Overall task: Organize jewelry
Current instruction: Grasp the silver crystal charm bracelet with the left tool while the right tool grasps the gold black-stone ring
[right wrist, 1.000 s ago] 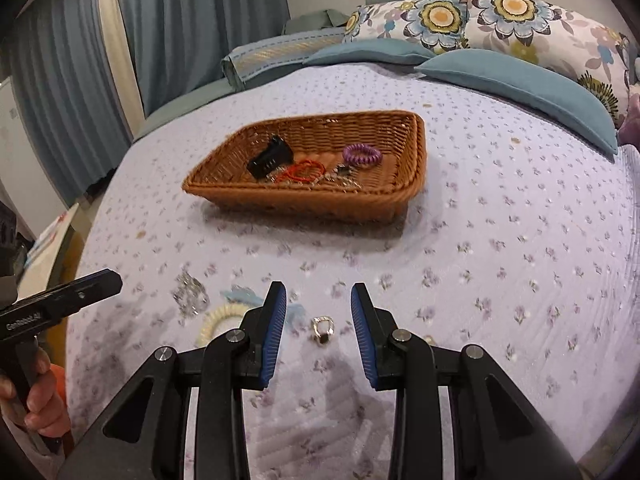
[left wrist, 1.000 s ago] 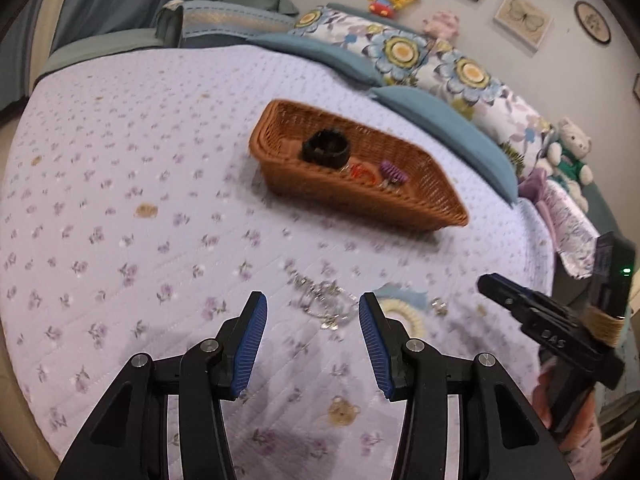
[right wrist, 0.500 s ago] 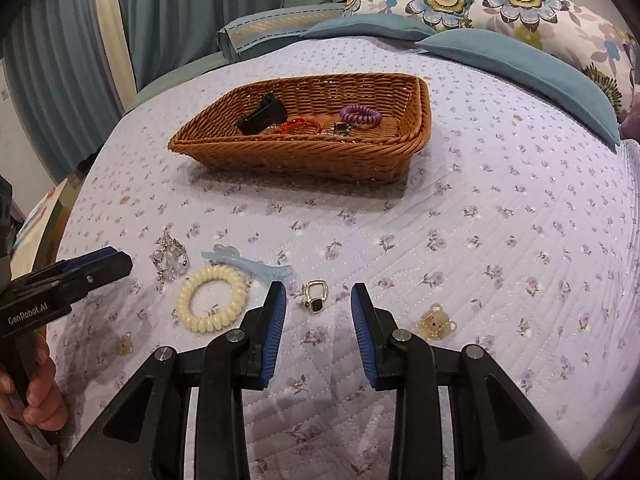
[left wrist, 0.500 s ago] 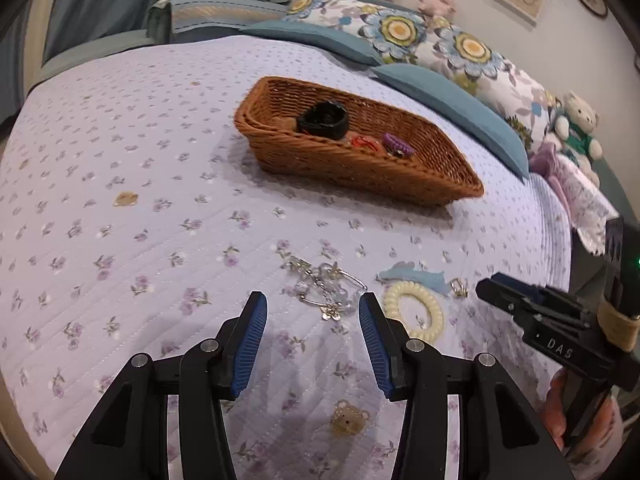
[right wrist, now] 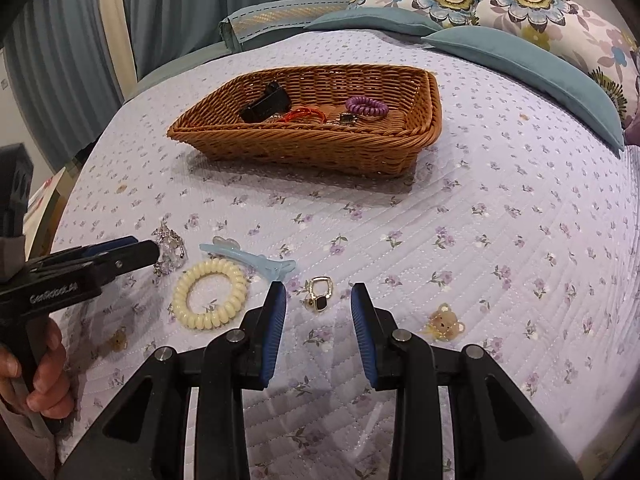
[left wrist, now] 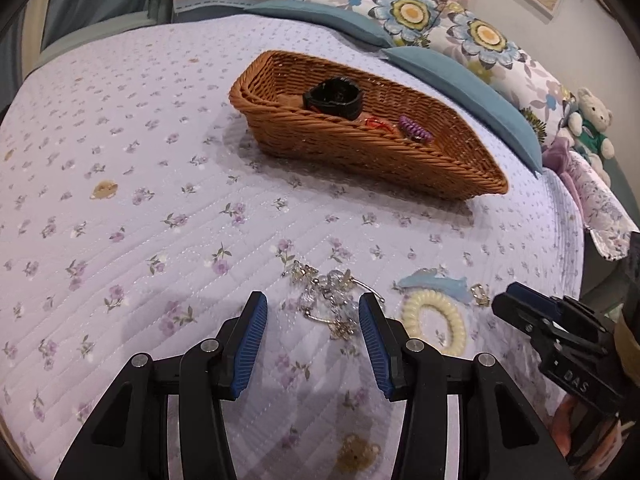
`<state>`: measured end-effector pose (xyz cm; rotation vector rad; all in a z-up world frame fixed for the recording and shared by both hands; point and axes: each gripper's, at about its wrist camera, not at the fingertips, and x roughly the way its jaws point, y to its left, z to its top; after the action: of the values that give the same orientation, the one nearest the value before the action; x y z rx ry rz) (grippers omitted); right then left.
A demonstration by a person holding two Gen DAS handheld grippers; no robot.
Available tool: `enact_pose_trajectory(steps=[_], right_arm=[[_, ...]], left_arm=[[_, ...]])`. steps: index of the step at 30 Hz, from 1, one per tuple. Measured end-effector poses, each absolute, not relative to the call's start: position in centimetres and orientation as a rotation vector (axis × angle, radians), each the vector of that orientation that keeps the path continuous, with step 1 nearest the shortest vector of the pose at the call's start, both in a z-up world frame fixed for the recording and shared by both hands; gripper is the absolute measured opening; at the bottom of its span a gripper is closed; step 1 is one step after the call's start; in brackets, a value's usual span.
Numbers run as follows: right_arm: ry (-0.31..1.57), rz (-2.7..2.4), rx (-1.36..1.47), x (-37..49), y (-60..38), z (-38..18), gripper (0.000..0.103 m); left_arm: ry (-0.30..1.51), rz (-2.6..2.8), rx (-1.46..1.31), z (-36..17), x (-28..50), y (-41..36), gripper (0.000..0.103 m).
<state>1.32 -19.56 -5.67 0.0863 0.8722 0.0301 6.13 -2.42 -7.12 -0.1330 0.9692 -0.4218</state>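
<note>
On the bedspread, lower centre of both views: loose pieces lie waiting, well apart from the basket (left wrist: 360, 152) in the upper middle.
Left gripper (left wrist: 312, 320): jaws spread wide, holding nothing, straddling the crystal chain (left wrist: 328, 300).
Right gripper (right wrist: 318, 312): jaws likewise parted and empty, framing the gold ring (right wrist: 320, 298).
Nearby clutter: cream coil hair tie (right wrist: 210, 294) and blue hair clip (right wrist: 256, 260) lie just left of the ring; a bear charm (right wrist: 442, 324) lies to its right.
Ring pickup: it likely needs the fingers lowered until they press into the quilt, then closed slowly across the band.
Chain pickup: pinching the densest clump should stop strands trailing.
Risk: the soft quilt may bunch between the pads.
</note>
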Motion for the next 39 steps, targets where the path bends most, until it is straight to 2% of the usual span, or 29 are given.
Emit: enact_pose_trajectory(steps=[3, 4, 5, 6, 8, 10, 18, 33, 35, 36, 39], right_arm=[[0.883, 0.031, 0.078, 1.5, -19.4, -5.9, 0.036], [0.886, 0.03, 0.075, 1.5, -19.3, -6.0, 0.036], [0.887, 0.031, 0.074, 1.5, -19.3, -6.0, 0.036], [0.887, 0.031, 0.074, 1.5, -19.3, -6.0, 0.036], [0.888, 0.028, 0.079, 1.5, -19.3, -6.0, 0.036], [0.89, 0.025, 0.084, 1.5, -19.4, -6.1, 0.036], [0.893, 0.028, 0.089, 1.6, -19.6, -6.1, 0.036], [0.975, -0.01, 0.032, 3.5, -18.8, -7.5, 0.036], [0.97, -0.012, 0.022, 3.4, -18.7, -7.5, 0.031], [0.968, -0.007, 0.021, 3.3, -18.6, -7.5, 0.02], [0.955, -0.007, 0.024, 3.1, -18.6, -7.3, 0.018]], left_arm=[[0.977, -0.413, -0.097, -7.3, 6.5, -3.2, 0.048], [0.98, -0.412, -0.086, -7.4, 6.5, -3.5, 0.045], [0.983, -0.416, -0.079, -7.4, 6.6, -3.6, 0.039], [0.987, -0.419, -0.081, -7.4, 6.6, -3.7, 0.028], [0.987, -0.422, -0.096, -7.4, 6.7, -3.4, 0.026], [0.978, -0.429, -0.137, -7.2, 6.6, -2.7, 0.007], [0.986, -0.42, -0.332, -7.7, 6.9, 0.8, 0.007], [0.971, -0.433, -0.258, -7.3, 6.5, -0.7, 0.007], [0.968, -0.434, -0.249, -7.3, 6.4, -0.9, 0.007], [0.965, -0.435, -0.245, -7.2, 6.4, -0.9, 0.007], [0.957, -0.432, -0.233, -7.1, 6.3, -1.1, 0.007]])
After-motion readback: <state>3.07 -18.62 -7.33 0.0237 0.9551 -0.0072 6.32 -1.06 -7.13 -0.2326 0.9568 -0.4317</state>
